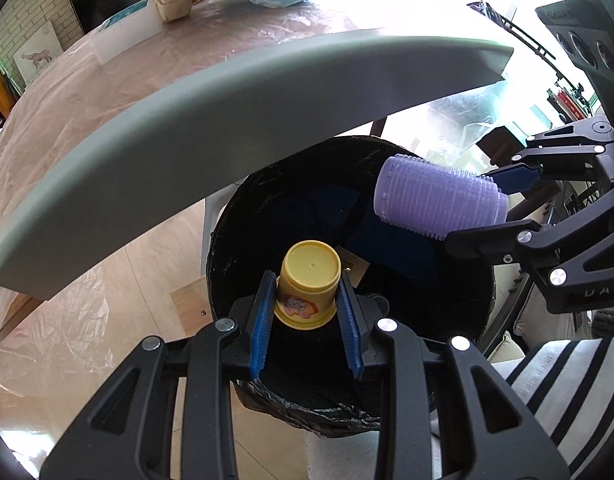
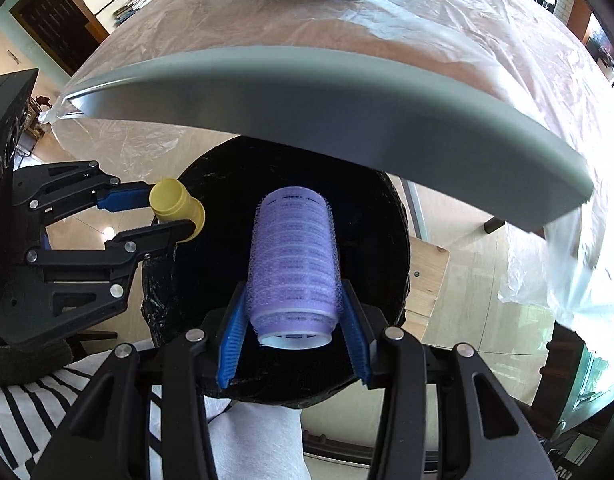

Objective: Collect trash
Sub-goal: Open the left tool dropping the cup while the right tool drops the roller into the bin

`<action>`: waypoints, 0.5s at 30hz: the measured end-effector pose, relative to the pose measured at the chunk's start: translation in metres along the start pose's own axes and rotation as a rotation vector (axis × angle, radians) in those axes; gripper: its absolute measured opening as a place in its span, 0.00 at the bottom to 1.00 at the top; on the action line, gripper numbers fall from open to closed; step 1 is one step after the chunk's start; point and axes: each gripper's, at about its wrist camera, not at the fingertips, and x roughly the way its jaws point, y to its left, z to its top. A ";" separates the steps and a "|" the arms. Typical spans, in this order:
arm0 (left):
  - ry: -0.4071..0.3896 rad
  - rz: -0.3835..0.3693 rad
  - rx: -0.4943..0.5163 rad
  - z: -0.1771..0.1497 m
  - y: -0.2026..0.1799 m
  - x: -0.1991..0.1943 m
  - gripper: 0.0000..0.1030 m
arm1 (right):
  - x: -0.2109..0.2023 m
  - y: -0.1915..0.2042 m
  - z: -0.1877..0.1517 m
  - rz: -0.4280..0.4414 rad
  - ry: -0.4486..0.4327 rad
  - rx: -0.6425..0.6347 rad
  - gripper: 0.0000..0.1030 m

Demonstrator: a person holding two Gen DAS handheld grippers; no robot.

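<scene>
The left gripper [image 1: 307, 312] held a small yellow plastic cup with a cartoon picture [image 1: 307, 284], its blue ribbed pads pressed on both sides of the cup. The right gripper [image 2: 293, 328] was clamped on a purple bristly cylinder, a hair roller [image 2: 294, 256]. Both things hung over the mouth of a round bin lined with a black plastic bag [image 1: 479, 280], which stood on the floor just below the grey front edge of the table [image 1: 211, 120]. The cup was near the bin's near rim, the roller more toward its middle.

To do the drop well, I think each thing should be fully inside the rim before the jaws open. The cup looked light and could bounce, so a low release seemed safer.
</scene>
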 end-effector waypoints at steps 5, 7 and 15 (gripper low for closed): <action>0.005 0.001 0.007 0.002 -0.001 0.003 0.32 | 0.002 -0.001 0.002 -0.007 0.006 -0.006 0.42; 0.006 0.002 0.006 0.001 -0.002 0.004 0.32 | 0.003 -0.002 0.002 -0.011 0.009 -0.004 0.42; 0.007 -0.010 0.018 0.002 -0.004 0.005 0.32 | 0.005 -0.006 0.004 -0.018 0.015 0.005 0.42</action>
